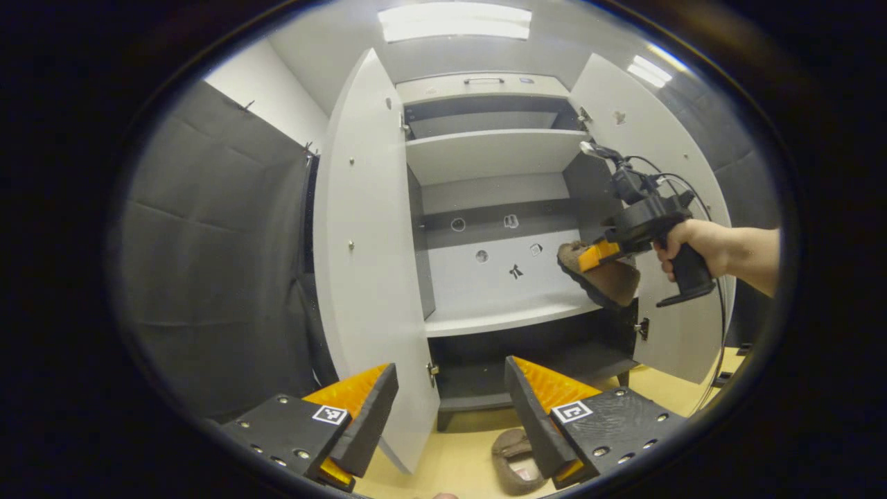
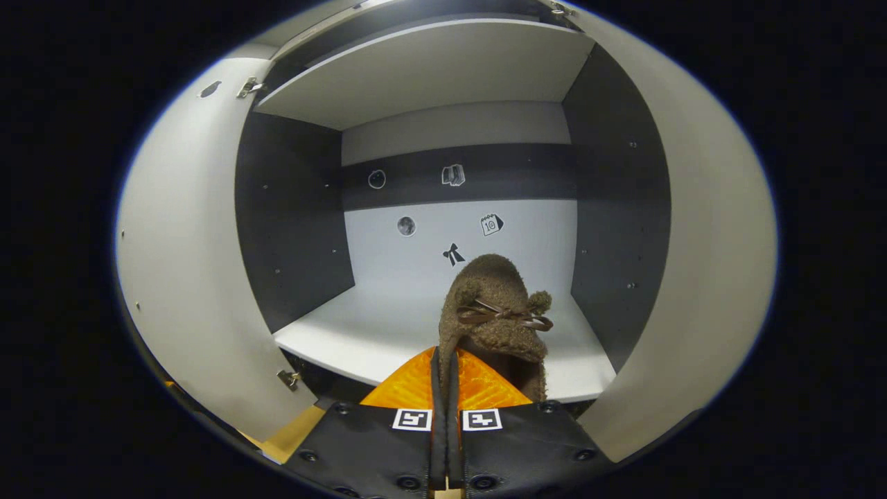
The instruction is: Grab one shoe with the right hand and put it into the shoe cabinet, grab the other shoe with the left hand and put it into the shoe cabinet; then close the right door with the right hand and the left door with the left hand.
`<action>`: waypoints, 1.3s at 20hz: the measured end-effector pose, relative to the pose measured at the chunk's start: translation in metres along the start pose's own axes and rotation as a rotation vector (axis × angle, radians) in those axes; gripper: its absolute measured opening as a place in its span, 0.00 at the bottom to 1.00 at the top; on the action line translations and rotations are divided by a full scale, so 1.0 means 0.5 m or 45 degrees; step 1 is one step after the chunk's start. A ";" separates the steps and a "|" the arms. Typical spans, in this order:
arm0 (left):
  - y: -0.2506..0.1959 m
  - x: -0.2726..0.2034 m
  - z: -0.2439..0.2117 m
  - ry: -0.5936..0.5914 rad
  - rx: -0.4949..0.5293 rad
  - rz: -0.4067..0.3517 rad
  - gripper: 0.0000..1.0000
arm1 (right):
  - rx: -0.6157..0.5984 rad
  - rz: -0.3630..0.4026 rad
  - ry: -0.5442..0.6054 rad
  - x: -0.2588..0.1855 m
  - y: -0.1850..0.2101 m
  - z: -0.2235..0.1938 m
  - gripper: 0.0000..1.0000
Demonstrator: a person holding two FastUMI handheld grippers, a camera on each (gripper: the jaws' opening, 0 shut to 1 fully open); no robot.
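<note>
In the right gripper view, my right gripper (image 2: 443,364) is shut on the rim of a brown fuzzy shoe (image 2: 495,312) with a small bow. The shoe points into the open shoe cabinet, just above the front of its white middle shelf (image 2: 374,336). The left gripper view shows that same right gripper (image 1: 601,254), held by a hand, with the shoe (image 1: 610,281) at the cabinet's right side. My left gripper (image 1: 450,409) stands open and holds nothing. The other brown shoe (image 1: 514,454) lies on the floor below, beside its right finger (image 1: 537,409).
Both cabinet doors stand wide open: the left door (image 1: 367,263) close ahead of my left gripper, the right door (image 1: 669,208) behind the hand. An upper shelf (image 1: 485,156) and a dark bottom compartment (image 1: 527,364) are bare. Small stickers mark the back wall (image 2: 450,229).
</note>
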State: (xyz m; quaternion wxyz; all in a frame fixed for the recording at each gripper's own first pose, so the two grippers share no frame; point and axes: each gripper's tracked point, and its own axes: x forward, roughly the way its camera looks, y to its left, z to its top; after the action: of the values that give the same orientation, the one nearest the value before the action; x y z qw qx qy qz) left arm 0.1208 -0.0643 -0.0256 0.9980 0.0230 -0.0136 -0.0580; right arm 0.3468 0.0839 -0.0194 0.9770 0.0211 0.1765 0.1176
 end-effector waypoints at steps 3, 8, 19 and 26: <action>0.000 0.003 -0.007 0.010 -0.002 0.012 0.97 | -0.025 -0.025 0.000 0.052 -0.016 0.027 0.02; 0.014 0.006 -0.019 0.035 -0.006 0.048 0.97 | -0.024 -0.035 0.064 0.134 -0.028 0.027 0.02; 0.014 0.012 -0.048 0.078 -0.023 0.036 0.98 | -0.050 -0.024 -0.046 0.110 -0.009 0.072 0.79; -0.019 0.026 -0.108 0.159 -0.046 -0.071 0.90 | -0.091 -0.073 -0.284 -0.031 -0.004 0.121 0.98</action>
State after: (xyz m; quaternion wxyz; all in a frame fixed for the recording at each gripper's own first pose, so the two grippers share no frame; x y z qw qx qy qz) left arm 0.1344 -0.0728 -0.0797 0.9951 0.0089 0.0504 -0.0842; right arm 0.3541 0.0784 0.0426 0.9937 -0.0057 0.0629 0.0928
